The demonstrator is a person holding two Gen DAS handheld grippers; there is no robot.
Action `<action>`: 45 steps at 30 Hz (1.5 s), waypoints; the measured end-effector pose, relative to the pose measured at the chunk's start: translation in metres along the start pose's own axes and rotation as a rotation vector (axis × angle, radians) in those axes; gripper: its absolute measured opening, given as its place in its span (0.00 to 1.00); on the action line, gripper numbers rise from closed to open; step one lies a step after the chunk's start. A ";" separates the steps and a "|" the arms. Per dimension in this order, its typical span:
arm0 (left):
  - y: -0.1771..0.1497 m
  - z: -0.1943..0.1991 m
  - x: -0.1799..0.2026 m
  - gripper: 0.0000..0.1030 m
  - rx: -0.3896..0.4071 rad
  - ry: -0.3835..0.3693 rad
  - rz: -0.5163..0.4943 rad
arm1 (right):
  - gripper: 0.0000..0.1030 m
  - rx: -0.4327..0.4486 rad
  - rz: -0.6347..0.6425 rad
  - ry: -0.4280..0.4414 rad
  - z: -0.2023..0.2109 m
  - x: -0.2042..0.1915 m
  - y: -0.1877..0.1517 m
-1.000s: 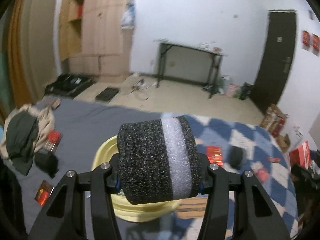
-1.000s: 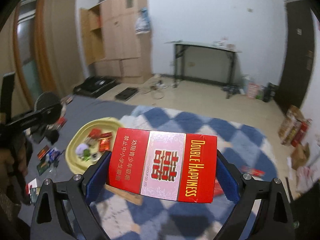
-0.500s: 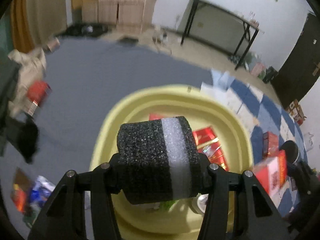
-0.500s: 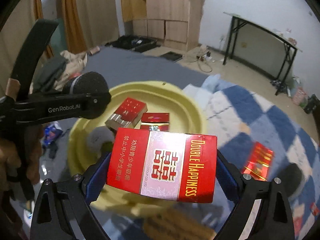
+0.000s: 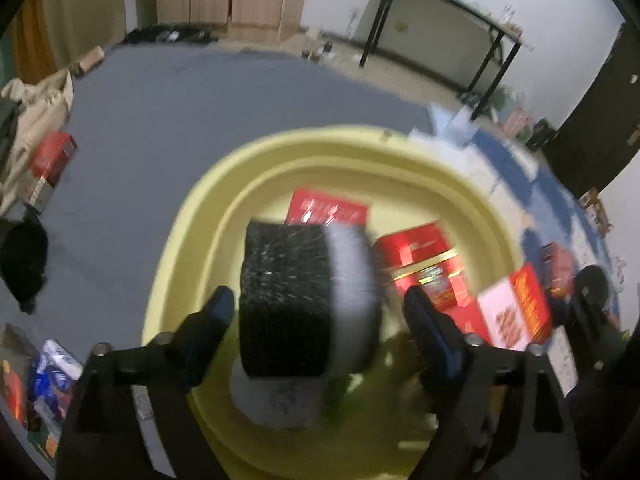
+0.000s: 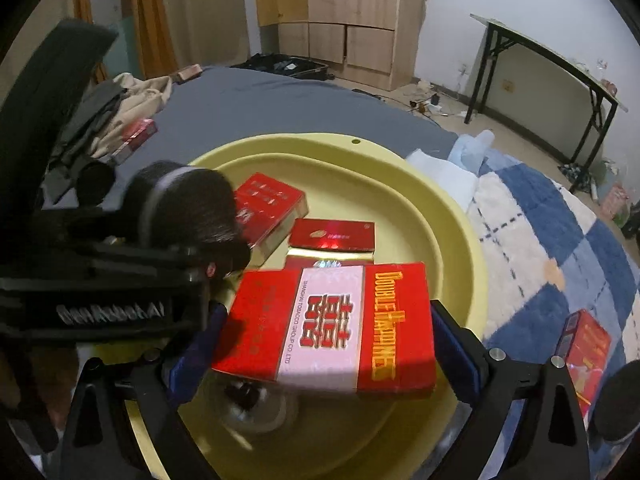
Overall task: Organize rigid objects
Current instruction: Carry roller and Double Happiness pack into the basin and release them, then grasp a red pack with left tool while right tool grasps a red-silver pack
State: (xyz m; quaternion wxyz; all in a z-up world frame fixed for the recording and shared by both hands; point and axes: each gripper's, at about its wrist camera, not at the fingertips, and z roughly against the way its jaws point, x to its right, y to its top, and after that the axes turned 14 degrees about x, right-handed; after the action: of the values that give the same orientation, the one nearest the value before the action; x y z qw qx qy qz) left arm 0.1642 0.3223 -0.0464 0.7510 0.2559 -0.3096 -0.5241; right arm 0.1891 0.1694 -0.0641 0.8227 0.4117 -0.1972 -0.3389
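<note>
Left wrist: foam roll (image 5: 304, 300) (blurred) between parted fingers

Both tools are black. The left gripper (image 5: 318, 312) has blue pads on its fingers and silver screws. The right gripper (image 6: 326, 340) looks the same; white lettering marks the left one's side.

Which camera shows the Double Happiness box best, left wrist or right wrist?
Right wrist. The Double Happiness box fills the centre between the right gripper fingers, lettering readable, over the yellow basin. The left wrist view shows it only small, blurred and tilted at the right edge.
</note>
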 end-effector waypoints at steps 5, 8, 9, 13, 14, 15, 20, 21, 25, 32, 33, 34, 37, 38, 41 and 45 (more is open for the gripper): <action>0.022 0.073 0.039 1.00 0.151 -0.037 -0.035 | 1.00 0.074 -0.086 -0.008 0.087 0.016 -0.012; 0.018 0.118 0.081 1.00 0.208 -0.106 -0.088 | 1.00 0.121 -0.137 -0.049 0.151 0.032 -0.024; 0.015 0.125 0.093 1.00 0.214 -0.121 -0.097 | 1.00 0.143 -0.154 -0.078 0.179 0.040 -0.030; -0.004 0.155 0.143 1.00 0.214 -0.199 -0.131 | 1.00 0.188 -0.185 -0.189 0.263 0.068 -0.057; -0.011 0.160 0.153 1.00 0.214 -0.205 -0.148 | 1.00 0.194 -0.190 -0.222 0.282 0.076 -0.066; -0.018 0.165 0.164 1.00 0.218 -0.207 -0.163 | 1.00 0.195 -0.194 -0.256 0.300 0.084 -0.074; -0.056 0.178 0.204 1.00 0.194 -0.231 -0.286 | 1.00 0.194 -0.231 -0.399 0.377 0.121 -0.122; -0.060 0.179 0.209 1.00 0.187 -0.234 -0.305 | 1.00 0.197 -0.242 -0.419 0.389 0.128 -0.131; -0.071 0.176 0.223 1.00 0.171 -0.231 -0.348 | 1.00 0.189 -0.286 -0.461 0.405 0.143 -0.154; -0.069 0.141 0.252 1.00 0.137 -0.217 -0.397 | 1.00 0.178 -0.297 -0.435 0.359 0.166 -0.165; -0.066 0.133 0.254 1.00 0.129 -0.214 -0.401 | 1.00 0.167 -0.296 -0.430 0.348 0.172 -0.168; -0.064 0.121 0.257 1.00 0.113 -0.221 -0.395 | 1.00 0.147 -0.289 -0.432 0.333 0.180 -0.171; -0.061 0.085 0.262 1.00 0.058 -0.230 -0.379 | 1.00 0.106 -0.267 -0.432 0.295 0.200 -0.176; -0.062 0.068 0.264 1.00 0.043 -0.217 -0.382 | 1.00 0.103 -0.263 -0.428 0.286 0.207 -0.176; -0.065 0.032 0.270 1.00 0.022 -0.199 -0.394 | 1.00 0.092 -0.256 -0.437 0.250 0.224 -0.175; -0.065 -0.017 0.272 1.00 -0.032 -0.196 -0.393 | 1.00 0.087 -0.246 -0.423 0.204 0.244 -0.175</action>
State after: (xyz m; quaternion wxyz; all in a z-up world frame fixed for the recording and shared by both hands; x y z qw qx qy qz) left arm 0.2065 0.0451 -0.0501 0.6047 0.2472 -0.3168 -0.6877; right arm 0.1655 -0.1923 -0.0759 0.6970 0.3876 -0.3279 -0.5064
